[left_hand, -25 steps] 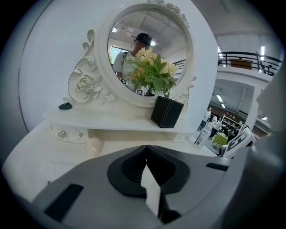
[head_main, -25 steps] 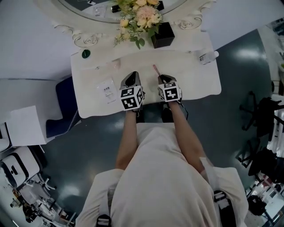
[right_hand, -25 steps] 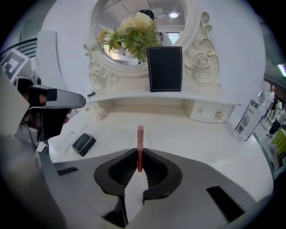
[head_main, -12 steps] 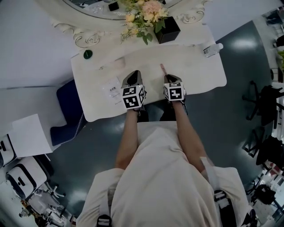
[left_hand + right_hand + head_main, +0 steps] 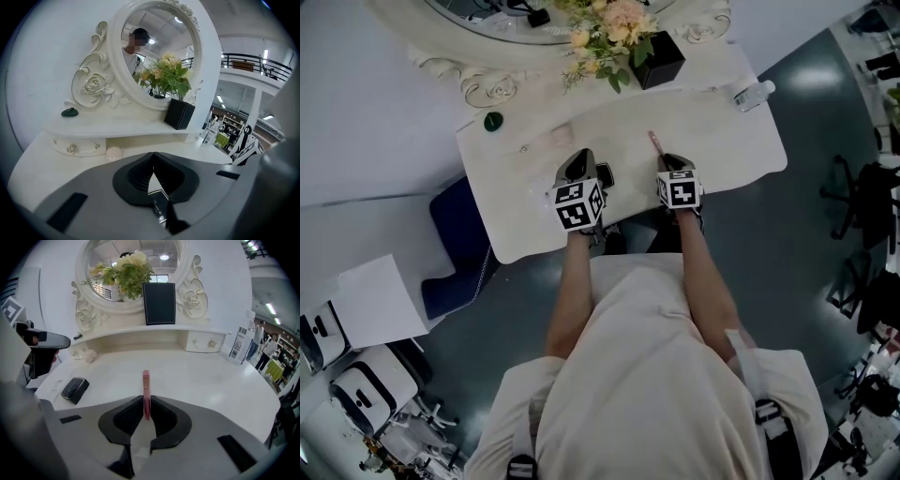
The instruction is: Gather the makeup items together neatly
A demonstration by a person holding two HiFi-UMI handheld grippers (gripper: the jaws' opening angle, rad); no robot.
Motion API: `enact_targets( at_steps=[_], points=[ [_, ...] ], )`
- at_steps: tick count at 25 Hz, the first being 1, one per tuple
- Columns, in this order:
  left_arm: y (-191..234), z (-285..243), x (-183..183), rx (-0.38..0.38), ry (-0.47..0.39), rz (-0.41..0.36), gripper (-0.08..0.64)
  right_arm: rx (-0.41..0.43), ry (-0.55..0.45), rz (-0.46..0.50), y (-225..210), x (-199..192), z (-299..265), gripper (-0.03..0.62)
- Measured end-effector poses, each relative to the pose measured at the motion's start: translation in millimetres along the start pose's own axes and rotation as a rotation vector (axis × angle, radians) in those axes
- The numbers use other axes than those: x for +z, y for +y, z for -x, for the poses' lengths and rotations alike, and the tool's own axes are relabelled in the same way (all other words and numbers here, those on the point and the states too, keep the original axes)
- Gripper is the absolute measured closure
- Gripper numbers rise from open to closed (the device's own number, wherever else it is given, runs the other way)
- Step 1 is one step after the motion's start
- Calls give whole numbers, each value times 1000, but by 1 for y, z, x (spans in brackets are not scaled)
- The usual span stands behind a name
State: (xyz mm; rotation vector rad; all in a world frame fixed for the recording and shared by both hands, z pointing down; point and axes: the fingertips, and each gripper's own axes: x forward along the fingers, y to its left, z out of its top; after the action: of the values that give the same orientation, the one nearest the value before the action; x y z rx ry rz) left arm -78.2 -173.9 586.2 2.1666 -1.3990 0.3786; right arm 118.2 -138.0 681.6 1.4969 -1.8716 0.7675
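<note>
Pinching one slim pink tube by its near end, the right gripper has its jaws closed to a narrow gap on it; the tube points forward, out over the middle of the white dressing table. The left gripper is just to its left with its jaws pressed together and nothing between the tips. One black compact lies flat on the table just beside the left gripper, with a white paper slip next to it. Farther back, one pale pink puff sits under the raised shelf, and one small dark green item rests on the shelf's left end. One clear bottle stands at the right edge, and one black box of flowers stands before the oval mirror
</note>
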Motion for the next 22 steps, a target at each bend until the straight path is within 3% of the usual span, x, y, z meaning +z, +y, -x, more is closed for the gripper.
enact_targets(
  at_steps=[5,10,16,22],
  points=[
    [2,-2,0,-21,5,-3,545,-18,-4,-17,-1,1,5,495],
    [9,-2,-5,-27,15,8,545,-12,-51,48,20,23,15,486],
    [16,5,-18,-31,35,15,545,119,-113,116,85,51,18,474],
    [30,15,-33,-18,54,18,545,245,-108,202,156,43,6,448]
  ],
)
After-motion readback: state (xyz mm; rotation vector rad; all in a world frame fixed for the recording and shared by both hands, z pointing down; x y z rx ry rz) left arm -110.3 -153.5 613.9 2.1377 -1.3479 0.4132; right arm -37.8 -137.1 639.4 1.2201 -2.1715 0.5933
